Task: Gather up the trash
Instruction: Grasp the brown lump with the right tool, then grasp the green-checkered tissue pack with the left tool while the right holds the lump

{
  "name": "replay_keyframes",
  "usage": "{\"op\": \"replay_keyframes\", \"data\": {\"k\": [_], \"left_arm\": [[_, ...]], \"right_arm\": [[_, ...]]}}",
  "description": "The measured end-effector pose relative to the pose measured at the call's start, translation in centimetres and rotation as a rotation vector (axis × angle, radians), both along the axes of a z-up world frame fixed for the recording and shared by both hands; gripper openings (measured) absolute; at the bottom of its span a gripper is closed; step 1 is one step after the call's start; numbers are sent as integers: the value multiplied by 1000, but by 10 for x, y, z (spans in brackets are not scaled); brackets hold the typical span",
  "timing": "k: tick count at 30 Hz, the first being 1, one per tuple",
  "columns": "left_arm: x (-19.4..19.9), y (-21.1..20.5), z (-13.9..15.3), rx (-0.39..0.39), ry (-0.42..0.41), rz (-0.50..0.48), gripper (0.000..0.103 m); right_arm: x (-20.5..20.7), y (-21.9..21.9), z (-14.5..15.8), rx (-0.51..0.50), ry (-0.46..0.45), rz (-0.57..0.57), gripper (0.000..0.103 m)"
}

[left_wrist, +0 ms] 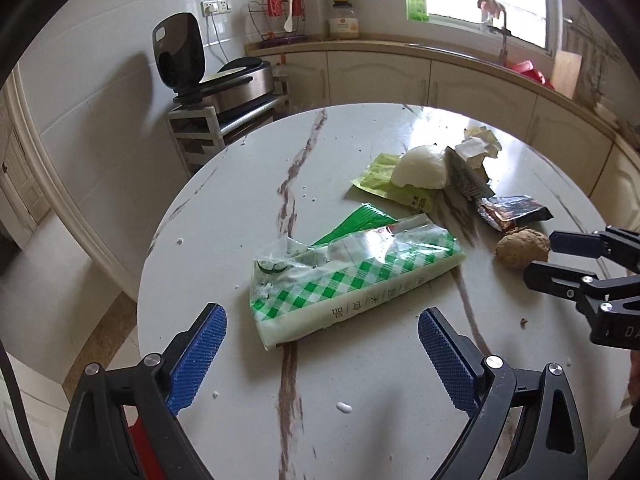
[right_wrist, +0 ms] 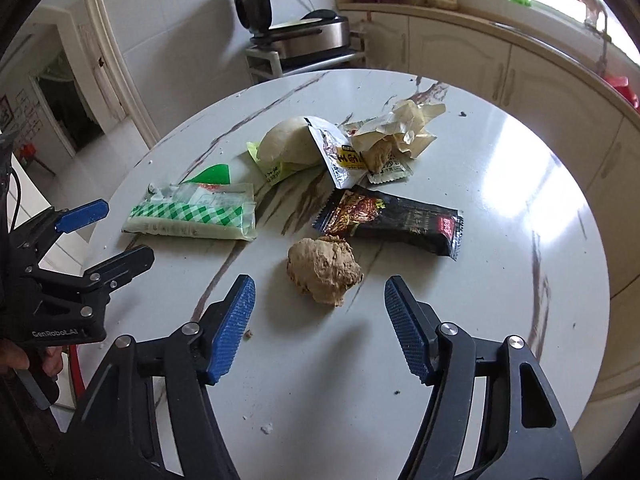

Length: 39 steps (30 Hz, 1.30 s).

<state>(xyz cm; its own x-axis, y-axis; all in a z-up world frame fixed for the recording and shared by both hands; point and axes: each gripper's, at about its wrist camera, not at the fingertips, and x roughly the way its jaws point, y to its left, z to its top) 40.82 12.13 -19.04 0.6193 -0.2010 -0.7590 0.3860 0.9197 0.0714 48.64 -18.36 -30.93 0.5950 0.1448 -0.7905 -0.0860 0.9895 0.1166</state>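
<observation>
Trash lies in a loose pile on a round white marble table (left_wrist: pixel 240 208). Nearest my left gripper (left_wrist: pixel 322 314) is a green-checked plastic package (left_wrist: pixel 352 276), flat just ahead of the wide-open blue fingers. My right gripper (right_wrist: pixel 320 282) is open, with a brown crumbly lump (right_wrist: pixel 324 270) at its fingertips, untouched by either pad. Beyond the lump are a black snack wrapper (right_wrist: pixel 400 220), a silver sachet (right_wrist: pixel 340 152), a white bun (right_wrist: pixel 288 140), a light green sachet (left_wrist: pixel 376 178) and crumpled paper (right_wrist: pixel 404 128). In each wrist view the other gripper shows at the frame's edge: right (left_wrist: pixel 541 255), left (right_wrist: pixel 126 228).
Crumbs and white specks (right_wrist: pixel 266 428) dot the near part of the table. Behind the table, a rice cooker (left_wrist: pixel 180 56) sits on a white rack by the tiled wall. Cream cabinets (left_wrist: pixel 380 76) and a counter with jars run under the window. A person's hand (right_wrist: pixel 24 360) holds the left gripper.
</observation>
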Motion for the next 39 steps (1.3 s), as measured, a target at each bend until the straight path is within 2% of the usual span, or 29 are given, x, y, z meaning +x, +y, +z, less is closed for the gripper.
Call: {"op": "replay_keyframes", "data": {"k": [9, 14, 15, 17, 19, 22, 26, 29, 30, 31, 33, 35, 39], "left_arm": [[53, -29, -27, 95, -35, -85, 97], [73, -38, -38, 73, -9, -107, 99], [75, -39, -39, 51, 11, -119, 97], [75, -41, -38, 56, 23, -129, 92], [74, -44, -35, 73, 32, -135, 71], [73, -48, -31, 96, 49, -135, 59], [72, -51, -28, 103, 95, -131, 55], [71, -54, -23, 104, 62, -146, 58], [72, -53, -20, 114, 27, -143, 68], [72, -53, -18, 133, -12, -134, 82], [75, -53, -15, 158, -75, -142, 96], [80, -56, -18, 178, -91, -196, 96], [89, -63, -37, 210, -45, -226, 96]], "right_arm": [[11, 3, -7, -16, 8, 25, 38], [12, -1, -6, 7, -4, 41, 34], [11, -1, -6, 10, -6, 43, 33], [10, -3, -6, 25, -5, 47, 32], [7, -6, -6, 38, -6, 48, 32], [1, -10, -4, 55, -10, 39, 31], [-9, -15, 0, 74, -19, 37, 31], [-16, -20, 2, 83, -24, 35, 31], [-18, -21, 3, 86, -25, 36, 31], [-20, -22, 4, 87, -28, 36, 31], [-22, -24, 7, 91, -31, 39, 29], [-22, -25, 9, 96, -34, 44, 28], [-21, -24, 10, 104, -45, 51, 28]]}}
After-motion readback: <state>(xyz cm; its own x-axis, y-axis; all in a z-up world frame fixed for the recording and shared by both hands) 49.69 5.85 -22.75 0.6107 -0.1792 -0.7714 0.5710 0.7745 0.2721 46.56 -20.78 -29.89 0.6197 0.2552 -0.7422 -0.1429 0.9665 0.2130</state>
